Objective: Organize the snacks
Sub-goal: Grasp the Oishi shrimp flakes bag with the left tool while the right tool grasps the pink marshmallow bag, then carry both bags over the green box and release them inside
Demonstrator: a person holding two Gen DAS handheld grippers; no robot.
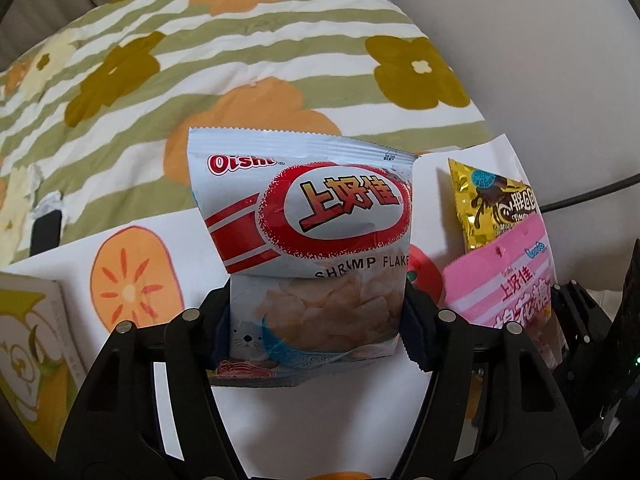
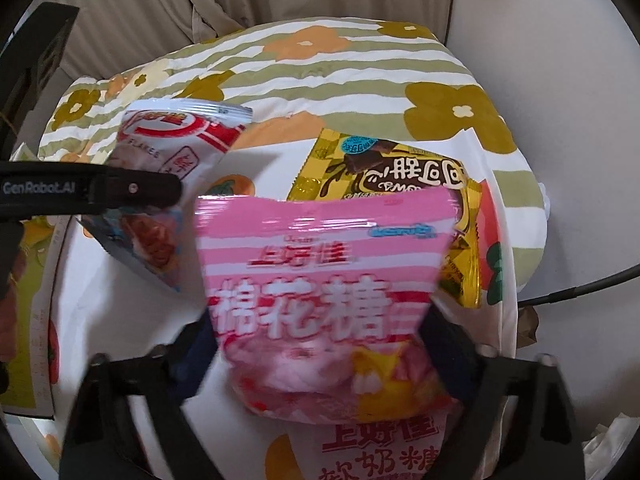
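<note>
Plainly, the left gripper (image 1: 316,316) was clenched on the lower half of the white and red foil bag of shrimp flakes (image 1: 308,240), both pads pressing its sides so the bag stood up off the white fruit-printed cloth (image 1: 280,432). The right gripper (image 2: 320,344) had its dark pads against the narrowed waist of the glossy pink marshmallow bag (image 2: 324,280), apparently grasping it, though the blur there left the firmness of that hold uncertain.

Just behind the pink bag lay the gold foil chocolate snack packet (image 2: 384,184), flat on the cloth, its lower edge tucked under the pink one. Beyond that spread the green-striped quilt with orange and olive flowers (image 1: 240,40).

As for risk, both bags were puffed with air and slick, so a pinch on the soft belly could let either one squirt out or crush the contents (the shrimp flakes looked the more fragile). The two grippers worked close together, and in the right wrist view the left one's black finger crossed in front of the shrimp bag, so a collision seemed possible.

Where the snacks were meant to go was not visible. A second pink and white packet (image 2: 380,452) was cut off at the bottom edge, and a printed box (image 1: 28,344) sat half out of frame at the left.
</note>
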